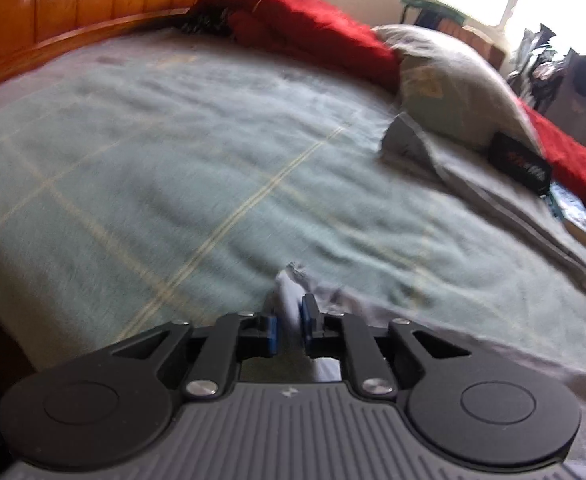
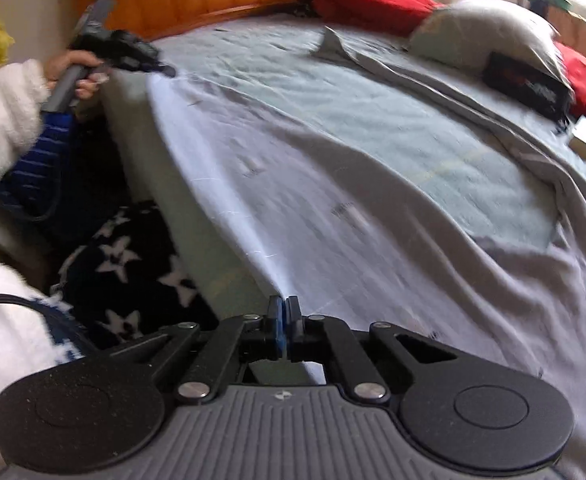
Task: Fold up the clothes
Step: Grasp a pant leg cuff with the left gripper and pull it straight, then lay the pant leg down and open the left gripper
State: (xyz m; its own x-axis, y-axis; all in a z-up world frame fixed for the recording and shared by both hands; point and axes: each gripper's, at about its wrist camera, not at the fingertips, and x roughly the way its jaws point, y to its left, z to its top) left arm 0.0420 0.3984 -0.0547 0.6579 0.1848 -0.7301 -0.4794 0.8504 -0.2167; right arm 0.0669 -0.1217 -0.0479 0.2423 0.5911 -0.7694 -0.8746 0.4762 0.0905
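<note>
Left gripper (image 1: 289, 322): blue pads pinching a bunched fold of thin pale-grey garment (image 2: 373, 208).
Right gripper (image 2: 285, 320): jaws pressed together on the garment's stretched edge.
Garment: wrinkled, spread along the near edge of the green checked bed (image 1: 153, 152).
Pillow (image 1: 449, 80): soft, far edge.

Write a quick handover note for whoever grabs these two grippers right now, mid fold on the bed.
Left gripper: shut on a bunched edge of the pale grey garment.
Right gripper: shut on another edge of the same garment, at the near side of the bed.
Garment: spread wide over the green bedcover, its far part reaching toward the pillow; wrinkled, no finished fold visible.
Done: both edges gripped.
Left: likely carry the held edge across, lay it flat, smooth, and complete the folds.
</note>
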